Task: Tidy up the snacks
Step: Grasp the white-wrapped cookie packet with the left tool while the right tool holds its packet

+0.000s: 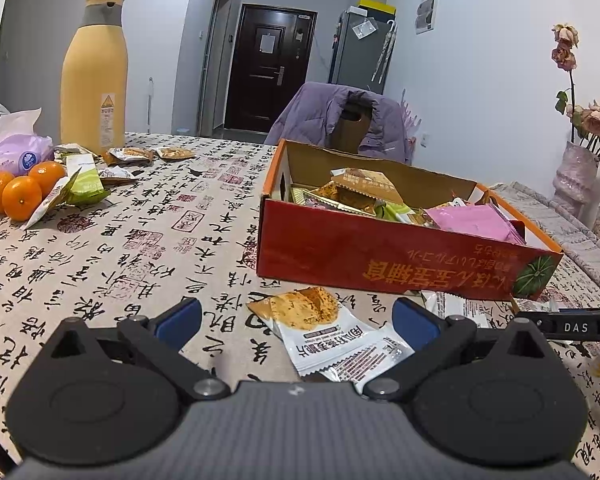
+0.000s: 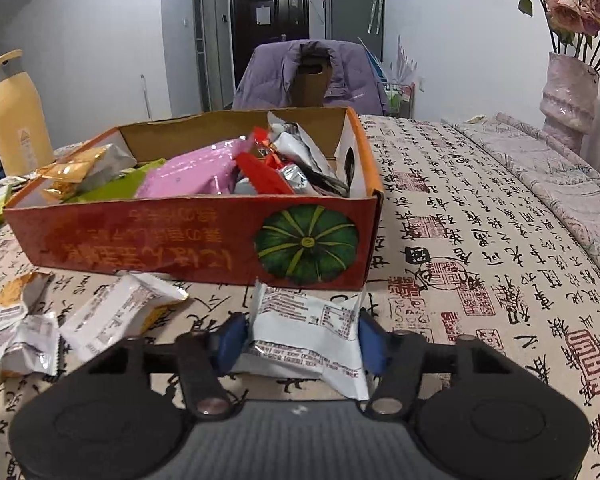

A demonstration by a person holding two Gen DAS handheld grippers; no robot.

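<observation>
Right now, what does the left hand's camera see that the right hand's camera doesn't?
Only the left wrist view shows the three oranges, the tissue pack and the cracker packet lying between the open left gripper.

Only the right wrist view shows the pumpkin picture whole, and the right gripper pressing on a white snack packet.

Both show the red box full of snacks, the yellow bottle, the purple jacket, the vase of flowers and the calligraphy tablecloth.

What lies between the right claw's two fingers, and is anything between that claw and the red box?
In the right wrist view, a white snack packet sits between the right claw fingers, pads against its sides. It reaches nearly to the red box; nothing else intervenes.
</observation>
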